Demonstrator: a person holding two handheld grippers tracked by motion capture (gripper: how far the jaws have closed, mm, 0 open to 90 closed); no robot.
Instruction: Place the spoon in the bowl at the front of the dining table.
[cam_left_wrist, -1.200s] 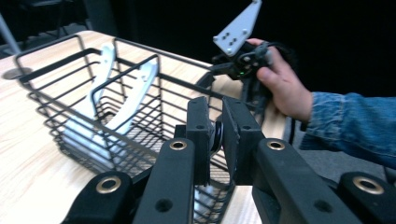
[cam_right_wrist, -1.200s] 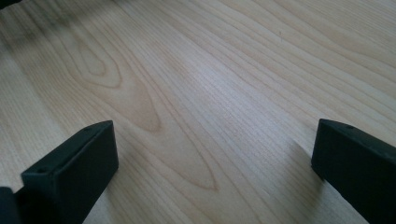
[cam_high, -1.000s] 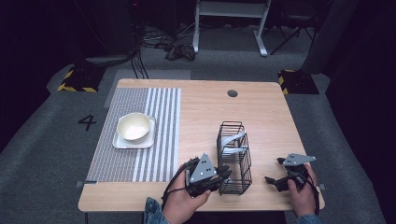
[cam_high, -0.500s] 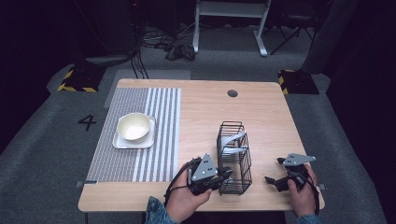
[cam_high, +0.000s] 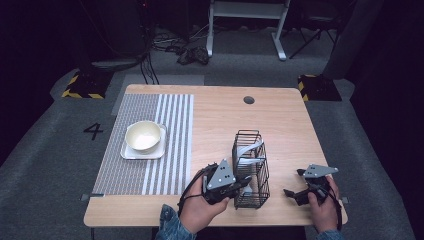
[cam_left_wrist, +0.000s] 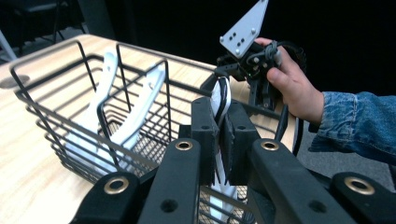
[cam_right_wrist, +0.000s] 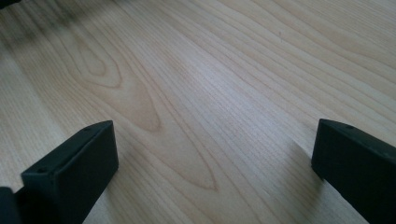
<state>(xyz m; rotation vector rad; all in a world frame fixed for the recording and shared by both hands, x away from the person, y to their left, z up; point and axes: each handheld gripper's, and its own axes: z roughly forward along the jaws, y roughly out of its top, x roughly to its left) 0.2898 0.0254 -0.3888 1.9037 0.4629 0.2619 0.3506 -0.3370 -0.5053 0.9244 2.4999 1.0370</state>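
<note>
Left gripper (cam_left_wrist: 219, 140) clamps one white utensil (cam_left_wrist: 220, 100); basket (cam_left_wrist: 56, 121) holds two.

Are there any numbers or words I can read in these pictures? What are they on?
"4": a dark number on the grey floor, left of the table.
No other words, labels or brand names can be read on the bowl, the wire basket or either claw.
</note>
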